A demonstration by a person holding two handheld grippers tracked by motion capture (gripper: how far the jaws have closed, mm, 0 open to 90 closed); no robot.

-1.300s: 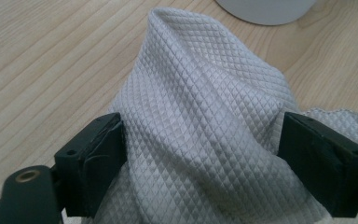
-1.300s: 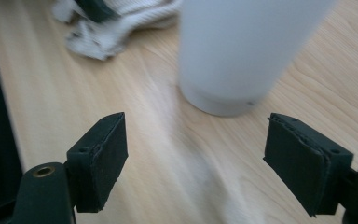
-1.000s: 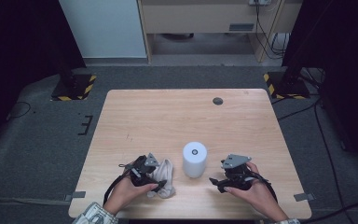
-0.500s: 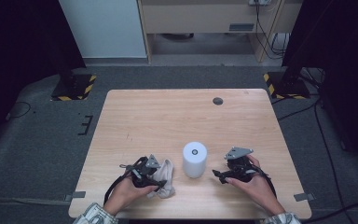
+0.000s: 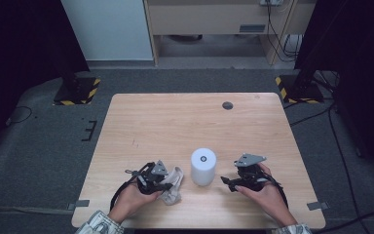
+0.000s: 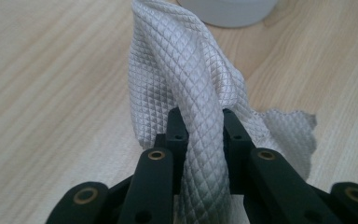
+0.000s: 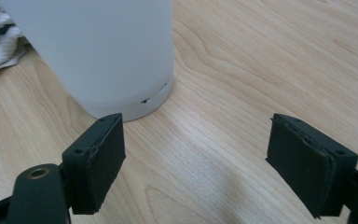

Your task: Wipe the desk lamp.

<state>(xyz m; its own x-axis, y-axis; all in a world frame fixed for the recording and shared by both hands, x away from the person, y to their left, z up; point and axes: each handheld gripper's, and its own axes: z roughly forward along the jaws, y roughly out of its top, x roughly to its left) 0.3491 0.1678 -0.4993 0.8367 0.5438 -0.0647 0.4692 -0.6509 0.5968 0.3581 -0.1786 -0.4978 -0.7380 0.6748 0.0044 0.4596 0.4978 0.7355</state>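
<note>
Cylinder stands upright just ahead-left of my spread right gripper, nearer it than my left gripper, which pinches the cloth.

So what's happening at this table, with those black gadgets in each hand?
A person sits at a wooden table with a clamping tool in each hand. The left tool is shut on a white textured cloth lying bunched on the wood. The right tool is open, its jaws wide apart just short of a white cylinder standing upright between the two hands. Nothing is gripping the cylinder.
</note>
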